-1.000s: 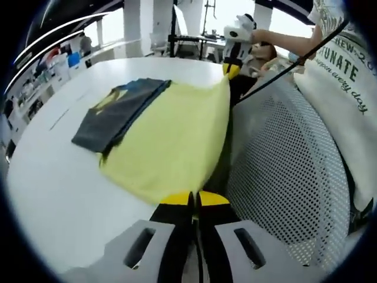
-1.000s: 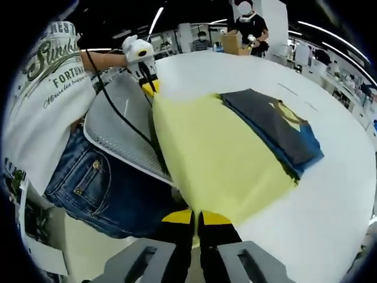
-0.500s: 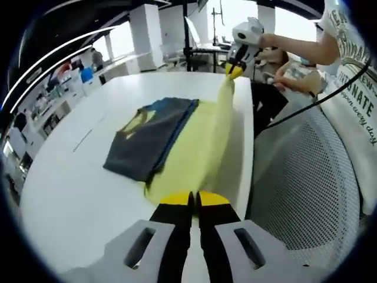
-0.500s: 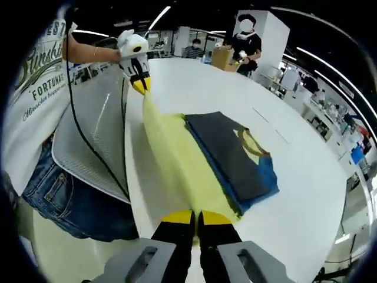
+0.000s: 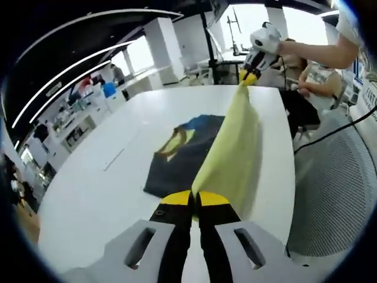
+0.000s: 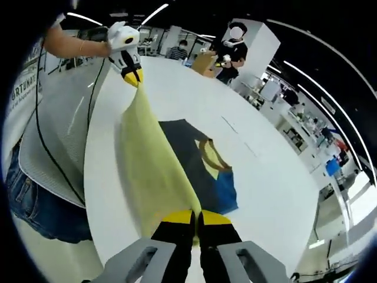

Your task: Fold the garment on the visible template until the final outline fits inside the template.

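Observation:
A yellow garment (image 5: 232,150) is stretched in the air between both grippers, above the white table (image 5: 94,194). Its far part, dark grey and blue with a yellow neckline (image 5: 182,147), lies flat on the table. My left gripper (image 5: 195,199) is shut on one yellow corner at the bottom of the left gripper view. The right gripper (image 5: 250,76) shows far up in that view, shut on the other corner. In the right gripper view, my right gripper (image 6: 196,217) pinches the yellow cloth (image 6: 150,171), and the left gripper (image 6: 132,75) holds the far corner.
A white mesh panel (image 5: 336,194) lies along the table's near edge, with a black cable (image 6: 44,141) across it. The person's jeans (image 6: 26,200) are beside it. Other people (image 6: 231,53) stand beyond the table, and shelves (image 5: 70,118) line the room's side.
Both grippers have lifted the yellow edge higher and carried it over toward the dark part; the yellow cloth now stands as a steep sheet instead of lying flat.

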Motion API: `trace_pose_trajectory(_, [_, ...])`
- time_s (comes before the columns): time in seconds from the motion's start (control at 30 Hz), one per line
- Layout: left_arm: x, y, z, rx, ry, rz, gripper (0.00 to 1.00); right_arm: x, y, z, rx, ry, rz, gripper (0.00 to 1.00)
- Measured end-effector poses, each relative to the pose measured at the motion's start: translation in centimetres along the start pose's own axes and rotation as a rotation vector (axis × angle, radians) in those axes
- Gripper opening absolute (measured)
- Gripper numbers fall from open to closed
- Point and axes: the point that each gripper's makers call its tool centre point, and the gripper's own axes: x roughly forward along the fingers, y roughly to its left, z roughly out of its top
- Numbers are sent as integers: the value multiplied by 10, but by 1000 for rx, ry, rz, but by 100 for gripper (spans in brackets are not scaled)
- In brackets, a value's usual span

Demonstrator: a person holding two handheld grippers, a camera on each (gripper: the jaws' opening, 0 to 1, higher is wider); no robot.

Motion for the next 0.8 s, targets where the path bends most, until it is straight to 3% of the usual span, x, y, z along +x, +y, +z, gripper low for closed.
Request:
trace_pose_trajectory(0.37, [20,38,10,-26,-22,66,0,26,-44,9,-38,34,-137,0])
trace_pose_trajectory(0.8, [44,80,20,-70,-28,189,0,51,-85,11,34,46,-249,0])
